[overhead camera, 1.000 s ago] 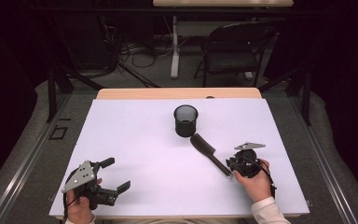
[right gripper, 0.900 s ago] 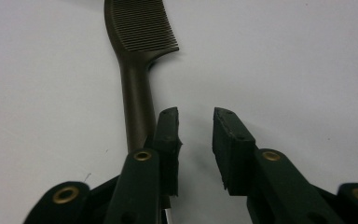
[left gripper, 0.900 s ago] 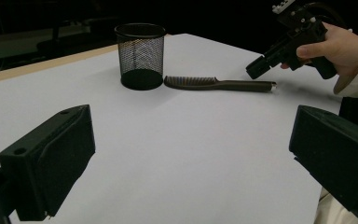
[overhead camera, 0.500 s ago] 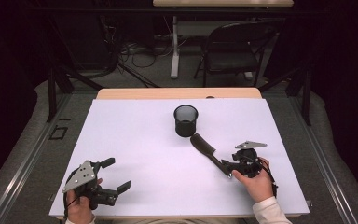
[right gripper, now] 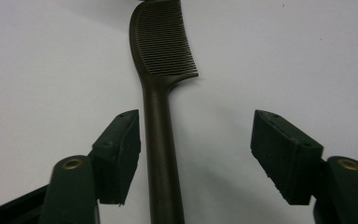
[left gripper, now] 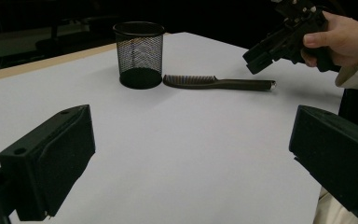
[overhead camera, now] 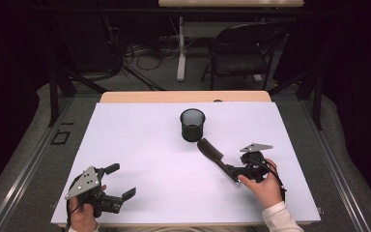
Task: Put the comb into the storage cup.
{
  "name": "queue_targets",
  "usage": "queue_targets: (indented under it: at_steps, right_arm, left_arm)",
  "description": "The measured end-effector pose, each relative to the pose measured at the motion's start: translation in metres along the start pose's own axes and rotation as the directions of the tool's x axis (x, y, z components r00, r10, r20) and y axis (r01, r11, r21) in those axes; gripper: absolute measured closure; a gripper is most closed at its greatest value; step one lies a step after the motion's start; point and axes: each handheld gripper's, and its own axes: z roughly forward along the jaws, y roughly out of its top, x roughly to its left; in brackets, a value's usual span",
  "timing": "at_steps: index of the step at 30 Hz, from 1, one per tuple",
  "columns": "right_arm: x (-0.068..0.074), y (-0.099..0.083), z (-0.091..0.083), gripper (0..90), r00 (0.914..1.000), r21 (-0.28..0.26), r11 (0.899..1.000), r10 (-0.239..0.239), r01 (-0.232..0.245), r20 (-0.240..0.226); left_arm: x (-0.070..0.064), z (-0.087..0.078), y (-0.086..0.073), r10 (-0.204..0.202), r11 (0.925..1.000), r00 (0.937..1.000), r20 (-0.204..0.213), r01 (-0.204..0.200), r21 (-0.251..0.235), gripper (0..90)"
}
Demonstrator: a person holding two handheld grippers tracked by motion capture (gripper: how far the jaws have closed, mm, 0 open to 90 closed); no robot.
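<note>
White sheet over the table point(overhead camera: 140, 145), dark room behind with a chair point(overhead camera: 244, 50) and cables, pretty bare setup. What's changed over the last second: the right gripper point(overhead camera: 241, 170) has slid forward along the comb point(overhead camera: 216, 158), so its spread jaws now sit on either side of the handle instead of hanging back behind its end. From the right gripper view the comb point(right gripper: 161, 116) runs between the jaws, much closer to one than the other, and nothing is pinched yet. The comb is lying flat on the sheet, teeth end just beside the mesh cup point(overhead camera: 192, 124), apparently not touching it. The left gripper point(overhead camera: 118, 186) hasn't budged, parked near the front edge with jaws wide apart and empty. My guess is a squeeze on that handle is next, then the comb goes into the cup.
</note>
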Motion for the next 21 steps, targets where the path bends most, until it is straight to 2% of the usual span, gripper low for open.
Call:
queue_targets:
  at_steps: [1,4,5,7,15,19,21]
  right_arm:
    - [0.001,0.003,0.0,26.8,1.0,-0.001,1.0,-0.004,0.004,0.002]
    - [0.002,0.005,0.0,22.7,0.9999,0.002,1.0,-0.008,0.008,0.008]
    - [0.001,0.006,0.001,20.5,0.9999,0.005,1.0,-0.013,0.013,0.008]
    - [0.001,0.008,0.002,14.9,0.9999,0.007,1.0,-0.012,0.012,-0.003]
    - [0.002,0.018,0.002,11.8,0.9993,0.083,0.996,0.01,-0.007,-0.035]
    - [0.005,0.023,0.005,10.5,0.9997,0.135,0.991,-0.008,0.011,-0.021]
    - [0.006,0.025,0.007,8.4,0.999,0.149,0.988,-0.034,0.038,-0.029]
  left_arm:
    - [0.0,0.0,0.0,0.0,1.0,1.0,0.001,0.0,-0.001,0.5]
    - [-0.001,0.001,0.0,0.0,1.0,1.0,-0.003,0.0,0.001,0.5]
    - [-0.001,0.001,0.0,-0.001,1.0,1.0,0.007,0.001,0.0,0.5]
    - [-0.001,0.001,0.0,-0.001,1.0,1.0,0.006,0.001,-0.001,0.5]
    - [-0.001,0.001,0.0,-0.003,1.0,1.0,-0.001,0.003,0.002,0.5]
    - [0.0,0.001,0.0,-0.003,1.0,1.0,0.001,0.003,0.003,0.5]
    - [0.0,0.001,0.0,-0.004,1.0,1.0,0.001,0.004,0.003,0.4]
